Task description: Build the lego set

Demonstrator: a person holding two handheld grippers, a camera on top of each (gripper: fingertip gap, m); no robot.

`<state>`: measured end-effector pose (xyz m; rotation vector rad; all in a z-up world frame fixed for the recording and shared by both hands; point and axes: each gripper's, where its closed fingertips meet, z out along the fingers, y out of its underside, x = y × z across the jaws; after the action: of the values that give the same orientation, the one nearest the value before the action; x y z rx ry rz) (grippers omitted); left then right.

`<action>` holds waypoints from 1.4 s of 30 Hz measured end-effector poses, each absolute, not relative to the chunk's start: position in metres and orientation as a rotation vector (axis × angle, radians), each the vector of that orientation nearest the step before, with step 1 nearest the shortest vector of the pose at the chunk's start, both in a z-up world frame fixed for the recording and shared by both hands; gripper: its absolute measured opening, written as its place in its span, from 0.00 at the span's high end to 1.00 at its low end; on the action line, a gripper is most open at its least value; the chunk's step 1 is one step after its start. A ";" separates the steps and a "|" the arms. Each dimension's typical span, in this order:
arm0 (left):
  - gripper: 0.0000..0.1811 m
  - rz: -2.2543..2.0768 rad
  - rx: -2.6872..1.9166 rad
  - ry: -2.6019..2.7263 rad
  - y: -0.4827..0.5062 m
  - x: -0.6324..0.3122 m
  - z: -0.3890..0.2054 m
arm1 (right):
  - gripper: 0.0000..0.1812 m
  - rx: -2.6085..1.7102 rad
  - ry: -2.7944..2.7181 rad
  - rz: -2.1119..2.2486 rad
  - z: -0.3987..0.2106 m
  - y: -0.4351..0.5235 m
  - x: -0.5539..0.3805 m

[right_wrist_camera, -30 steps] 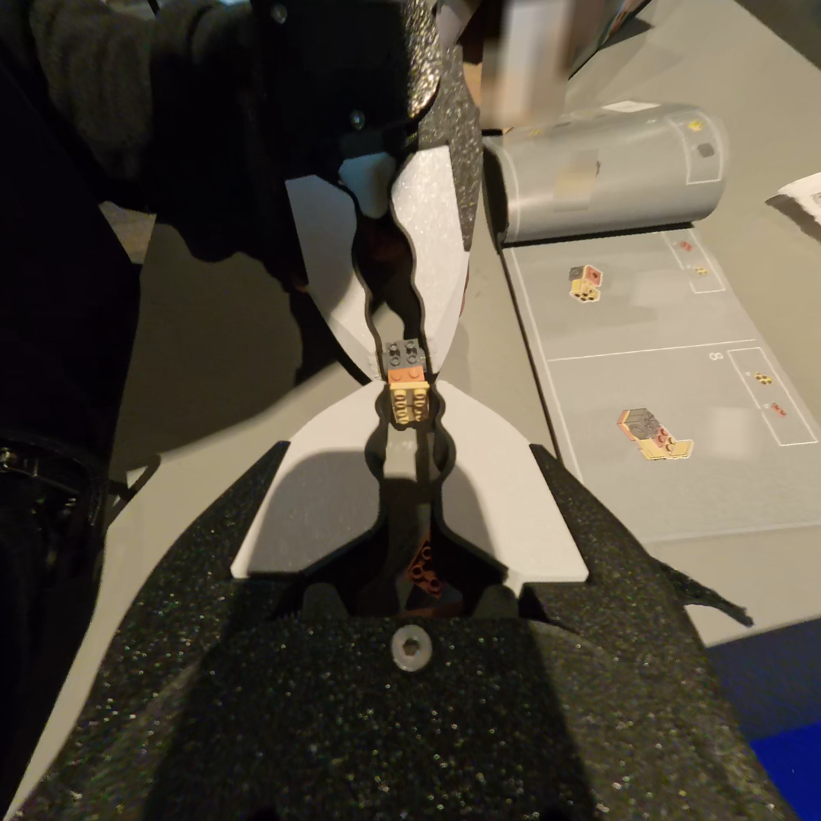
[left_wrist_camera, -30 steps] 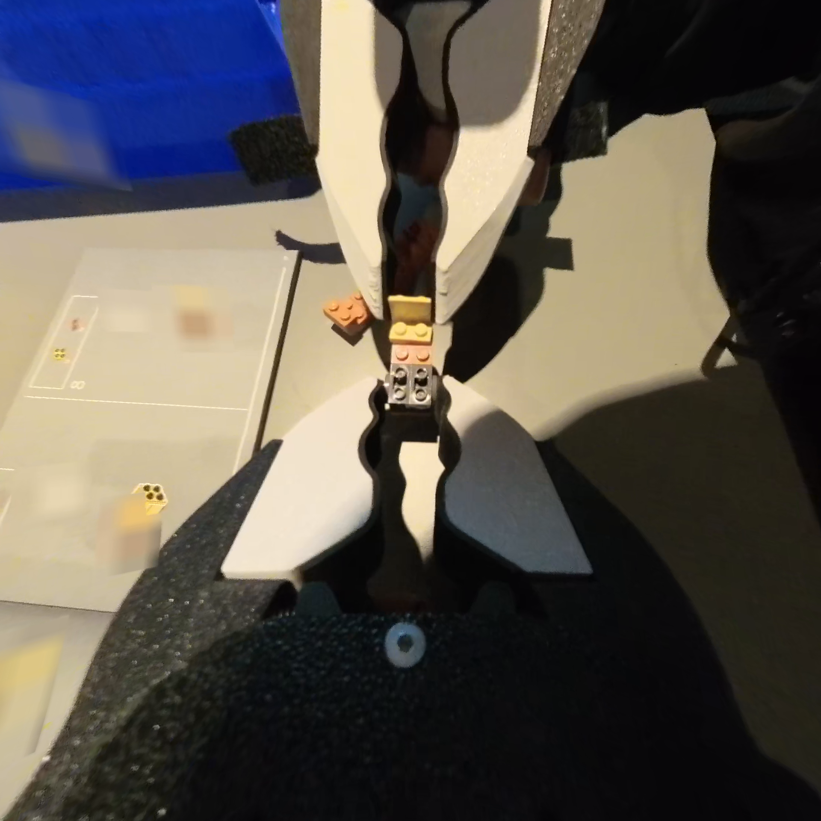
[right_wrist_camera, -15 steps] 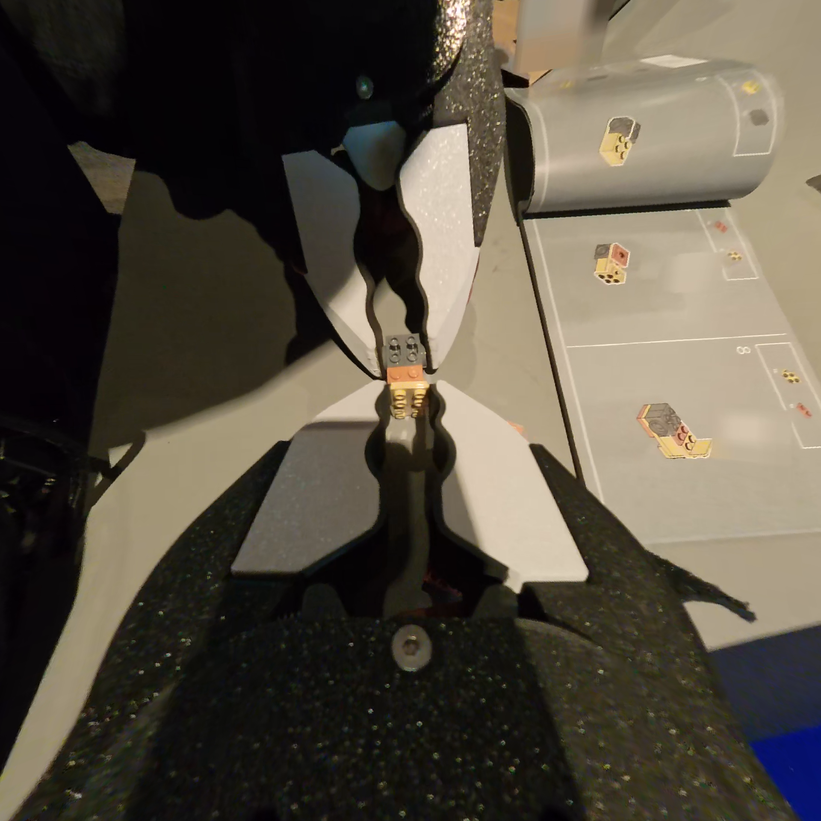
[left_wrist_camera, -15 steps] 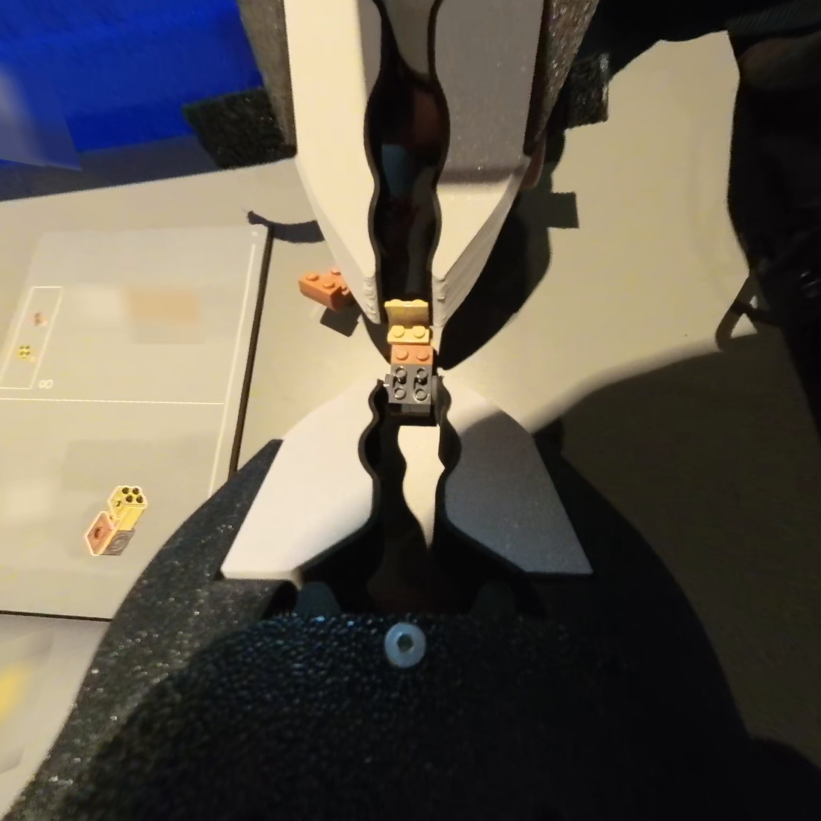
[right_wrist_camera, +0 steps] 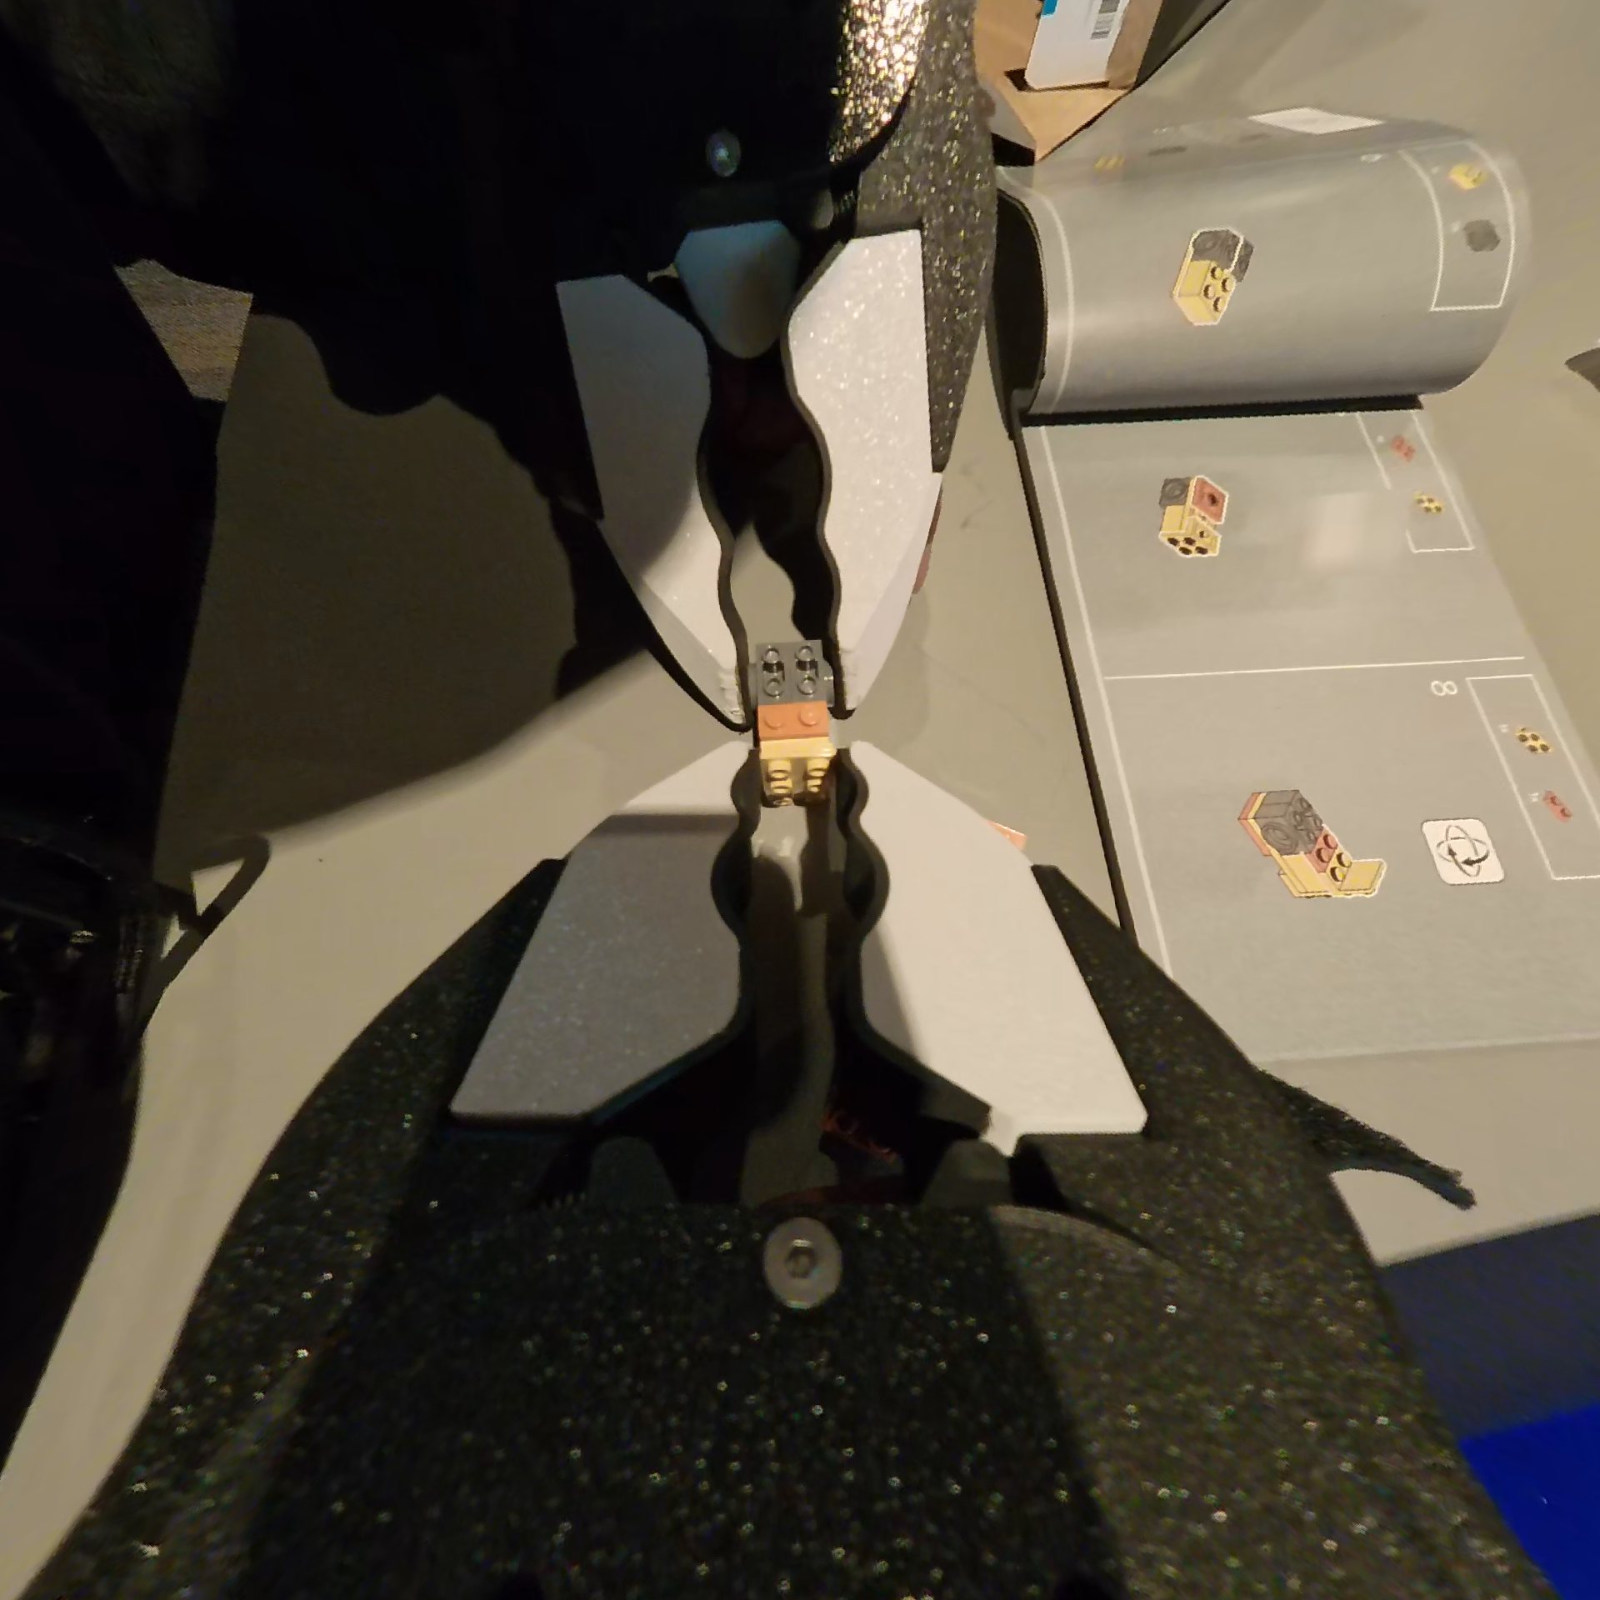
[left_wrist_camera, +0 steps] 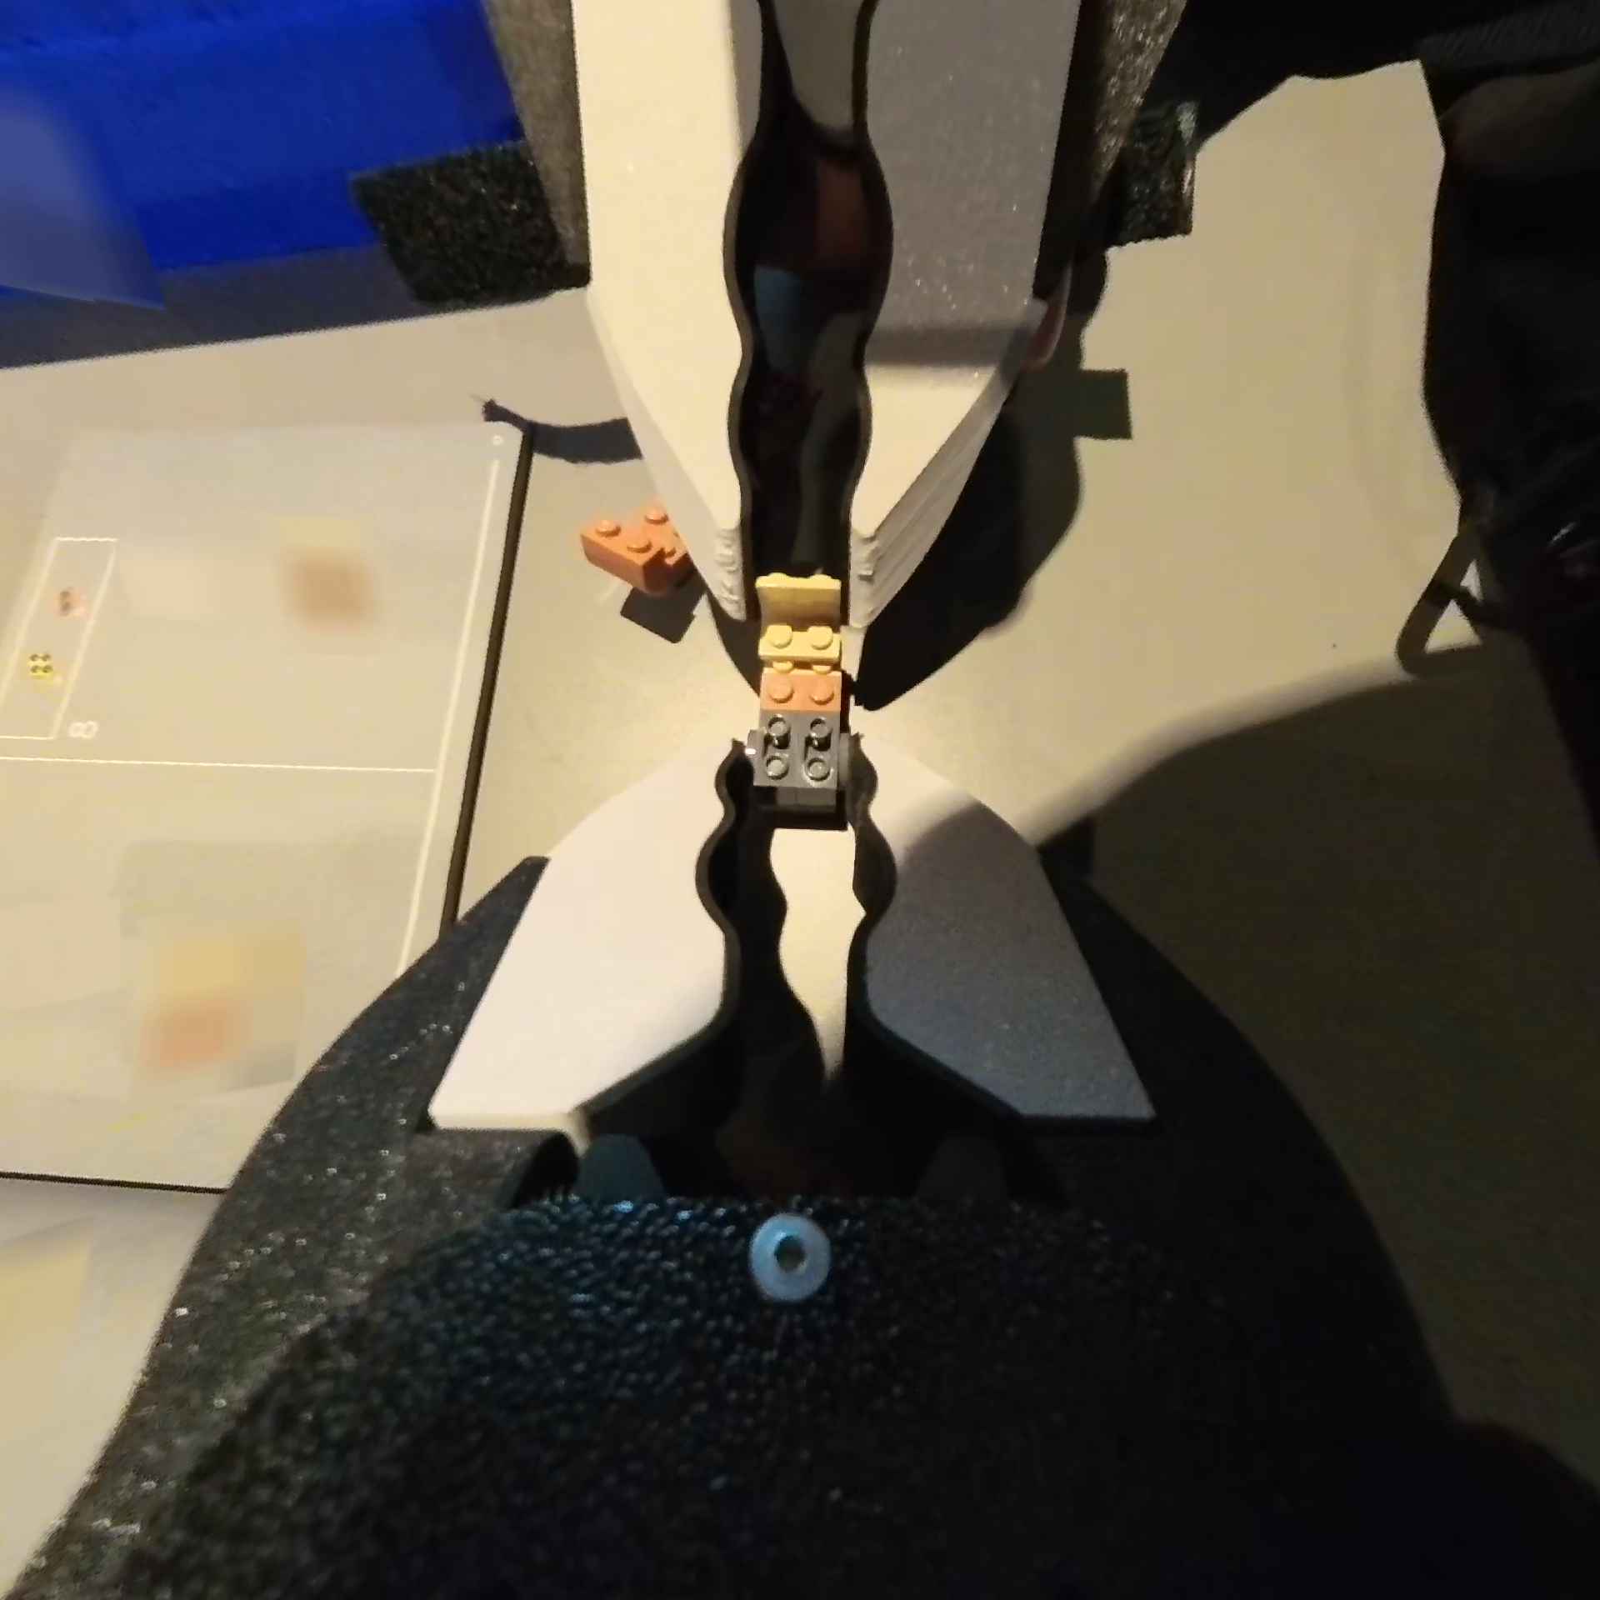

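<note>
Held above the worktop (left_wrist_camera: pixel 1125 606), the small lego assembly (left_wrist_camera: pixel 798 693) is clamped between left tongs (left_wrist_camera: pixel 796 770) on its grey end and right tongs (right_wrist_camera: pixel 792 783) on its tan end: light, rigid, probably slippery, best gripped on flat sides.

Each black, bumpy, sparkly gripper body (left_wrist_camera: pixel 779 1351) has two smooth white wavy-edged fingers (left_wrist_camera: pixel 606 952), one round silver screw (right_wrist_camera: pixel 798 1270), and dark sleeves (right_wrist_camera: pixel 104 433) nearby.

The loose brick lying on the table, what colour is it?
Reddish orange brick, clearest in the left wrist view.
</note>
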<state>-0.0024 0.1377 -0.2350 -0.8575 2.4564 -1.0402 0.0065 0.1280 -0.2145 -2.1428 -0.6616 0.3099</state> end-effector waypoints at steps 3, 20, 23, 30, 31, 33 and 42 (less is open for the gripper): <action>0.88 -1.041 -0.854 2.457 0.137 -0.003 -0.235 | 0.91 -2.144 -0.664 0.306 -0.215 0.128 0.006; 0.88 -1.027 -0.842 2.456 0.137 -0.003 -0.235 | 0.91 -2.148 -0.670 0.298 -0.215 0.129 0.005; 0.88 -1.028 -0.833 2.455 0.137 -0.003 -0.234 | 0.91 -2.148 -0.674 0.294 -0.215 0.129 0.005; 0.88 -1.024 -0.804 2.449 0.137 -0.003 -0.234 | 0.91 -2.146 -0.686 0.299 -0.215 0.129 0.005; 0.88 -1.023 -0.796 2.448 0.137 -0.003 -0.233 | 0.91 -2.146 -0.689 0.300 -0.216 0.129 0.005; 0.88 -1.018 -0.782 2.445 0.137 -0.002 -0.233 | 0.91 -2.149 -0.691 0.305 -0.216 0.129 0.005; 0.86 -0.963 -0.727 2.433 0.138 -0.001 -0.232 | 0.91 -2.166 -0.708 0.300 -0.216 0.129 0.004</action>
<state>-0.0011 0.1384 -0.2324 -0.7268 2.4328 -0.9630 0.0041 0.1291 -0.2160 -2.1663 -0.7076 0.3001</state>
